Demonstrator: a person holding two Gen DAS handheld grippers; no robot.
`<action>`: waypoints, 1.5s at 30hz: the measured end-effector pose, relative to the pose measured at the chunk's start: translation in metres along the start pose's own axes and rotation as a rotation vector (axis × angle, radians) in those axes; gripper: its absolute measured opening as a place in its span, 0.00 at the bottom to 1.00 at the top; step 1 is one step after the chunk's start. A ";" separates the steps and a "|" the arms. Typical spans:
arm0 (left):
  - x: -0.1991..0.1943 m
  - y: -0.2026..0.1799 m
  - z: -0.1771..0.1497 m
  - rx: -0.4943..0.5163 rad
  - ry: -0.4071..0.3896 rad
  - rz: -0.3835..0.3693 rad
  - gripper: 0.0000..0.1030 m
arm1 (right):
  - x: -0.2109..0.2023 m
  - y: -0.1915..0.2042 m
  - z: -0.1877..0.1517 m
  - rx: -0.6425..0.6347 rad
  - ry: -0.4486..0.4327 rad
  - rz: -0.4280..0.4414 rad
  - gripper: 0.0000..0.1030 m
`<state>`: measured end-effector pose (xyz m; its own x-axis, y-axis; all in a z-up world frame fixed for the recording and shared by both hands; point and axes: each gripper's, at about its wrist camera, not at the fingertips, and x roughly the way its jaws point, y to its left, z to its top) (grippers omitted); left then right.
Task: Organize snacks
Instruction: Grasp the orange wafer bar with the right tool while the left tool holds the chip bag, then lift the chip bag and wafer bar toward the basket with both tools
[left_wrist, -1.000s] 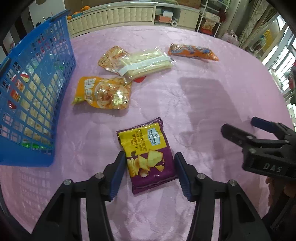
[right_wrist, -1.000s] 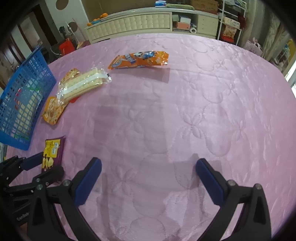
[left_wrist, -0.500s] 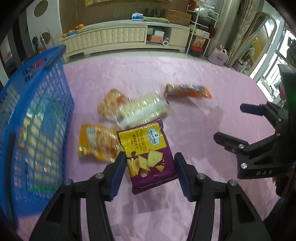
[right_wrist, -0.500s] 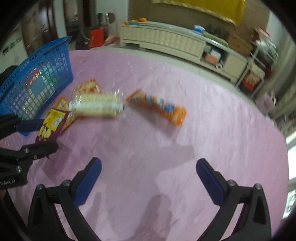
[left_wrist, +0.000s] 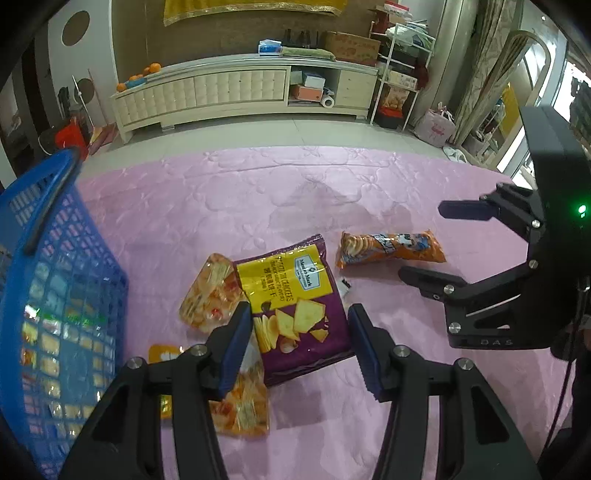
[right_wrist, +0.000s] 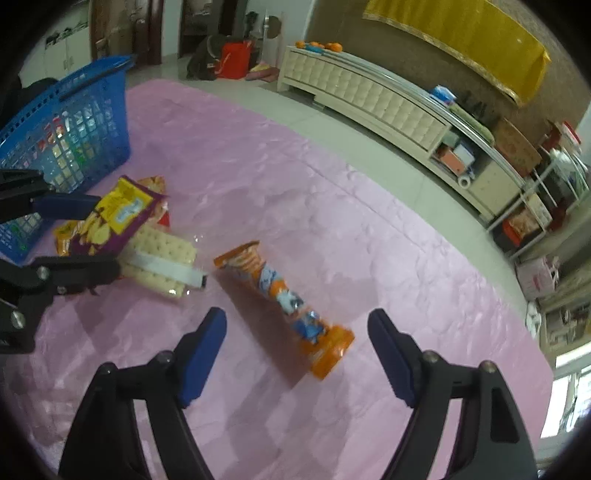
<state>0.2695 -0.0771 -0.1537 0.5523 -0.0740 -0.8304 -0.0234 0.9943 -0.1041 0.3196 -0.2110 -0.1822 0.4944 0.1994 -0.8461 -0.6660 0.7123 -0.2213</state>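
The left tongs hold a purple-and-yellow potato cracker bag by its two side edges, lifted clear of the pink quilted tabletop and hanging above the other snacks. It looks light and puffy, a soft foil pouch with brittle chips inside, so a gentle pinch on the edges suits it; squeezing the middle would likely crush the contents.

The right tongs are closing with nothing pressed yet; the orange biscuit sleeve lies flat on the tabletop between and just ahead of the pads. That sleeve seems stiffer, a row of round biscuits in slick wrap, best taken across its narrow width near mid-length so it does not tip or slide out.

A clear pack of square crackers lies beside it, and the blue plastic basket, already holding snacks, stands at the left.
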 end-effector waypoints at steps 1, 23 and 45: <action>0.004 0.000 0.001 0.000 0.008 0.001 0.49 | 0.003 -0.001 0.002 -0.017 -0.001 0.001 0.78; -0.035 -0.012 -0.022 0.036 -0.016 0.000 0.49 | -0.049 0.024 -0.021 0.013 -0.020 0.085 0.17; -0.176 -0.007 -0.084 0.073 -0.195 -0.014 0.49 | -0.193 0.114 -0.037 0.034 -0.146 0.038 0.17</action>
<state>0.1024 -0.0775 -0.0532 0.7029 -0.0786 -0.7069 0.0420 0.9967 -0.0690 0.1278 -0.1931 -0.0615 0.5469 0.3205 -0.7734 -0.6674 0.7246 -0.1718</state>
